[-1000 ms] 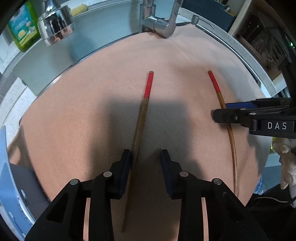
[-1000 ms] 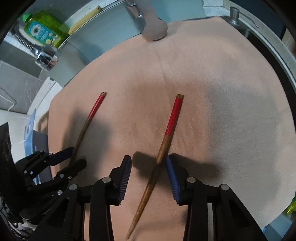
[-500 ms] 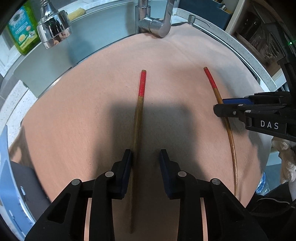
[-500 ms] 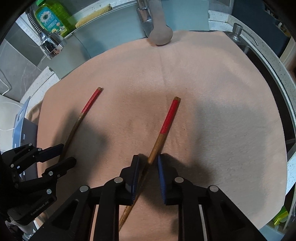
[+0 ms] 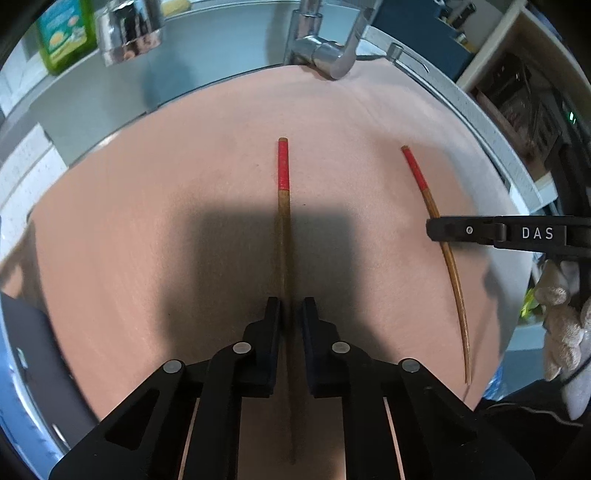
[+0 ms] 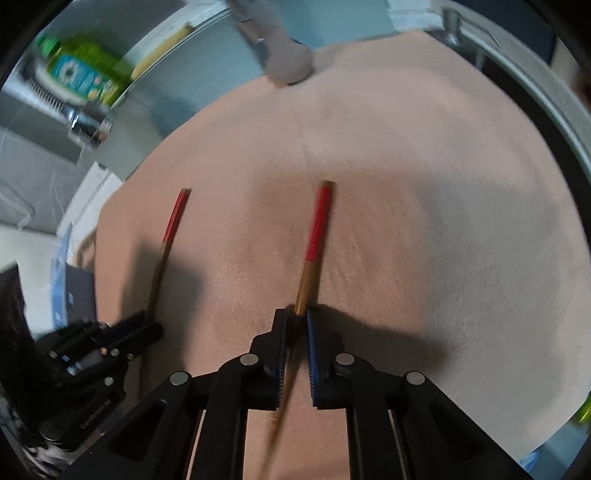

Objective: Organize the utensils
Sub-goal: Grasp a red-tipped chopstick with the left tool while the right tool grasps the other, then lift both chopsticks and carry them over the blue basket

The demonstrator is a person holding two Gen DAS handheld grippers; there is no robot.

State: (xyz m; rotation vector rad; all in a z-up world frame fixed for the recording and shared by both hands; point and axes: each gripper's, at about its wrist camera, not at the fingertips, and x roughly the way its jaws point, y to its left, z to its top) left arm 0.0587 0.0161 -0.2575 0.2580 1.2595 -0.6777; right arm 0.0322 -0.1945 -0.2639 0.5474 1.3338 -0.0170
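Note:
Two wooden chopsticks with red tops lie on a peach cloth point(image 5: 147, 229). My left gripper point(image 5: 290, 310) is shut on the left chopstick point(image 5: 283, 206) at its lower shaft; its red end points away from me. My right gripper point(image 6: 296, 321) is shut on the right chopstick point(image 6: 314, 243), which looks lifted and blurred. In the left wrist view the right chopstick point(image 5: 436, 221) shows held by the right gripper point(image 5: 430, 229). In the right wrist view the left chopstick point(image 6: 170, 236) runs into the left gripper point(image 6: 146, 326).
A chrome tap point(image 5: 325, 51) and a spray head point(image 5: 129, 26) stand at the far edge of the cloth. A green bottle point(image 5: 62, 33) stands at the back left. The sink rim point(image 5: 480, 122) curves along the right. A blue object point(image 5: 14, 387) lies at the left.
Both grippers have closed on their chopsticks. The left jaws narrowed from wide open. The right gripper closed and its chopstick turned more upright in view.

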